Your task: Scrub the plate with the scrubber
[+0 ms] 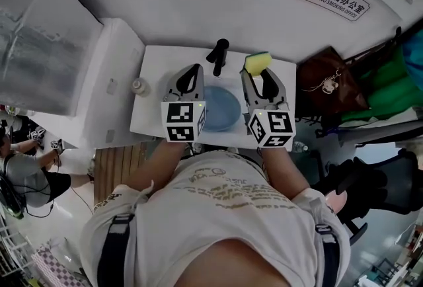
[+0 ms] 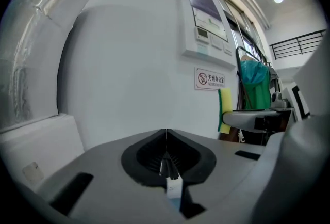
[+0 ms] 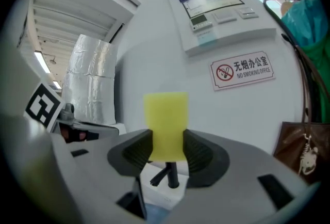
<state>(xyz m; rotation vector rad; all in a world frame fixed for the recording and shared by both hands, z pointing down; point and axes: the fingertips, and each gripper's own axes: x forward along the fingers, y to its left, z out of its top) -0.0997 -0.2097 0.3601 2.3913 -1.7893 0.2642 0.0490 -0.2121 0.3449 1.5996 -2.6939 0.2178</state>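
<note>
The left gripper [image 2: 165,134] has its 2 jaws pressed together with nothing between them. The right gripper [image 3: 166,138] clamps the yellow sponge scrubber [image 3: 165,120], which sticks out past its tips. In the head view the blue plate [image 1: 221,108] shows between them, on a small white table [image 1: 153,84] near a black handle [image 1: 219,55].

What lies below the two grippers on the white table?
A blue plate on the white table. The left gripper and right gripper cover its side edges, so those parts cannot be seen.
</note>
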